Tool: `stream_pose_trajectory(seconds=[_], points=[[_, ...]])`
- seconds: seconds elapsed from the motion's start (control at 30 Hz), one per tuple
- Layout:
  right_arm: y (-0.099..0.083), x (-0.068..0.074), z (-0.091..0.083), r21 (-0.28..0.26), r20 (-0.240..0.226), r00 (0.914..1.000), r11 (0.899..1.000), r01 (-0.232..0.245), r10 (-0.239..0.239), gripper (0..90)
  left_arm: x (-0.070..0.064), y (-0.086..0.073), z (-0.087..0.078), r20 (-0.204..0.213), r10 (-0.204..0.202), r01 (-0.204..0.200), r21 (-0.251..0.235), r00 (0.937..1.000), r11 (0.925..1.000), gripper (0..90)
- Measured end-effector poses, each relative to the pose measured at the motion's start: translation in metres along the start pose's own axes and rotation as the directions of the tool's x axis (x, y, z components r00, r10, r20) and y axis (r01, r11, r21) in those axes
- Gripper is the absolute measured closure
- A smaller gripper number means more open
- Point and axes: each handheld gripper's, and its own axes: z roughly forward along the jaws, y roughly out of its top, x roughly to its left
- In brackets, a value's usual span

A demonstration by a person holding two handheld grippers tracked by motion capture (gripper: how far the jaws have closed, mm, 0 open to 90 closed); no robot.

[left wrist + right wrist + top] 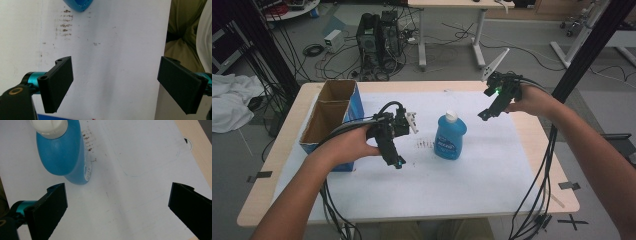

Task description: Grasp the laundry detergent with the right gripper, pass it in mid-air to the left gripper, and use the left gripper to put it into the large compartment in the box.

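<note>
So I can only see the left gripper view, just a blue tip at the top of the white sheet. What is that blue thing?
Observer: It is a blue bottle with a white cap, standing upright on the white sheet.
Operator: Is my other gripper holding it?
Observer: No. The right gripper hangs in the air beside the bottle, jaws wide open, touching nothing.
Operator: Is there anything else on the table?
Observer: Yes, an open cardboard box with blue sides stands at the table's left edge, past the left gripper.
</note>
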Motion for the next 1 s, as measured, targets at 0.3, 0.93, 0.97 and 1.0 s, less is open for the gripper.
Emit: stream_pose_trajectory(seconds=[0.3,0.93,0.97,1.0], points=[[-0.017,0.009,0.002,-0.063,0.002,1.0,0.998,0.0,0.001,1.2,0.004,-0.001,-0.001,-0.006,-0.006,0.006,-0.001,1.0,1.0,13.3],[-0.049,0.021,0.018,-0.245,-0.005,0.9989,0.968,-0.047,0.047,1.2,0.007,-0.004,0.003,0.005,-0.012,0.012,0.0,0.9999,0.9999,13.3],[-0.052,0.022,0.02,-0.262,-0.004,0.9985,0.964,-0.053,0.054,1.2,0.007,-0.004,0.003,0.007,-0.015,0.015,-0.001,0.9999,0.9999,13.3],[-0.055,0.021,0.022,-0.281,-0.01,0.999,0.959,-0.045,0.044,1.2,0.007,-0.005,0.004,0.007,-0.012,0.012,-0.002,0.9999,0.9999,13.3]])
